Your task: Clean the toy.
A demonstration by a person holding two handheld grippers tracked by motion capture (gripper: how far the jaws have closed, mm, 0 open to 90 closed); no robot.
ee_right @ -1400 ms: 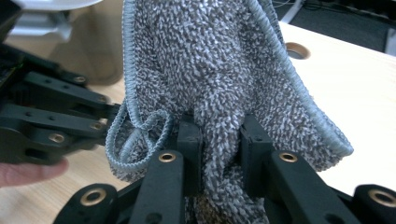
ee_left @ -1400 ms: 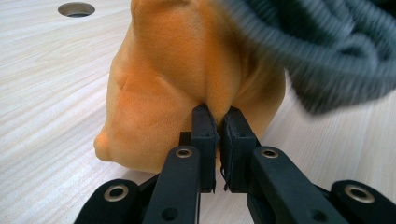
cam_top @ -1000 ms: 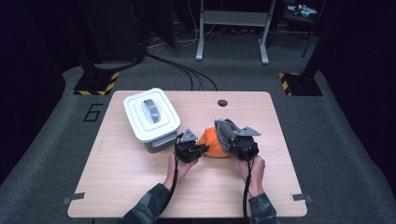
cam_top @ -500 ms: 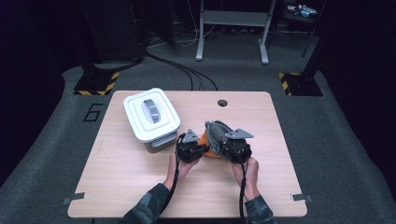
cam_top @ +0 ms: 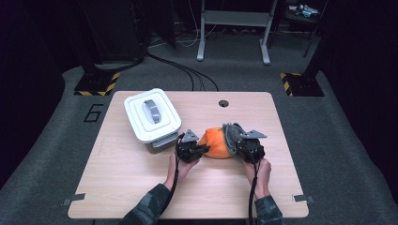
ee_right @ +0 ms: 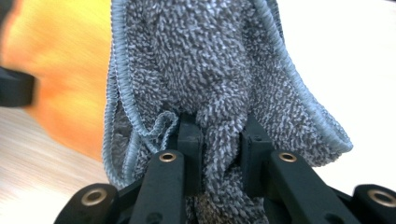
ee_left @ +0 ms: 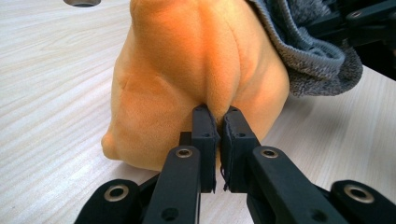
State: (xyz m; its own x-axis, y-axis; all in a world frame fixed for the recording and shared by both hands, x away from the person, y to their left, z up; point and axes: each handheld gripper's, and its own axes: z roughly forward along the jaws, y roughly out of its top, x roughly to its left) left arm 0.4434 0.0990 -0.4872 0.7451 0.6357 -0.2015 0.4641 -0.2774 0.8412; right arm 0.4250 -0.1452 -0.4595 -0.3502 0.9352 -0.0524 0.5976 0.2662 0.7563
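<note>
Grey terry cloth (ee_right: 210, 79), pinched in right gripper (cam_top: 245, 140), now pulled in from a second ago, laid against orange plush toy (cam_top: 217, 142) mid-table toward near edge. Toy nipped tight by left gripper (cam_top: 193, 149), kept put. Wiping probably underway. White lidded bin (cam_top: 152, 115) by far-left corner untouched.

A pale wooden tabletop (cam_top: 141, 187) is standing on grey carpet (cam_top: 328, 154) in a dark room. Black cables (cam_top: 183, 70) are trailing across the floor past a metal stand (cam_top: 233, 28), and striped yellow-black bases (cam_top: 96, 86) are sitting beyond.
</note>
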